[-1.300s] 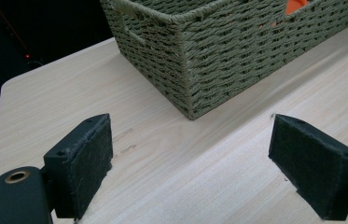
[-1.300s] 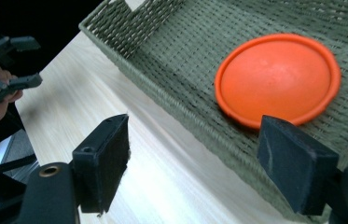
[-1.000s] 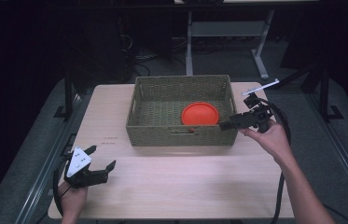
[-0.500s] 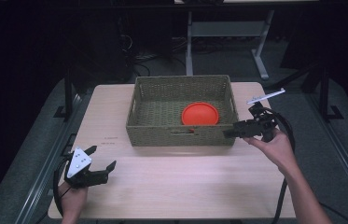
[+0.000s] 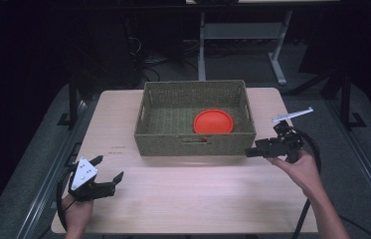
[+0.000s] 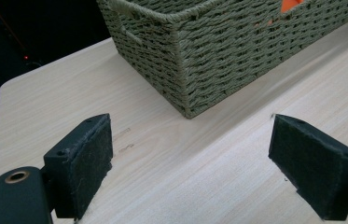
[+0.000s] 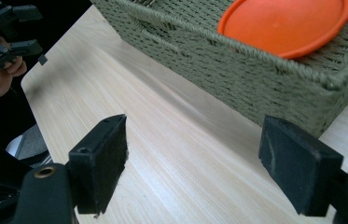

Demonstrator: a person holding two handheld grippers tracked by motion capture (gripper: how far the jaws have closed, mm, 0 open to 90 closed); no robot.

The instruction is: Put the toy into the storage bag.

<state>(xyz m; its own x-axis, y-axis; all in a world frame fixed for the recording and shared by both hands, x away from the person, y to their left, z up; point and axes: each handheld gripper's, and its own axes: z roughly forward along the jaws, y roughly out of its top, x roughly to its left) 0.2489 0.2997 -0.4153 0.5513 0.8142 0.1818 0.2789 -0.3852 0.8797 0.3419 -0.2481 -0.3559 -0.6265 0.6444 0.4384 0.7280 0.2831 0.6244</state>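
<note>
Since the earlier frames, the right gripper (image 5: 249,152) has withdrawn from the basket's right wall toward the person and now sits over the table (image 5: 188,194), just off the near right corner of the wicker basket (image 5: 173,112). The left gripper (image 5: 109,173) is unchanged at the near left part of the table.

Finger state: both grippers stand open and hold nothing. The right gripper view confirms a wide gap between its fingers (image 7: 100,161).

Object location: the orange disc (image 5: 213,121) lies flat on the basket floor, in the right half, against the near wall.

Step in hand: judged to be retreat after placing the disc in the basket.

Next move: if another item follows, keep the fingers open and move clear of the basket rim.
</note>
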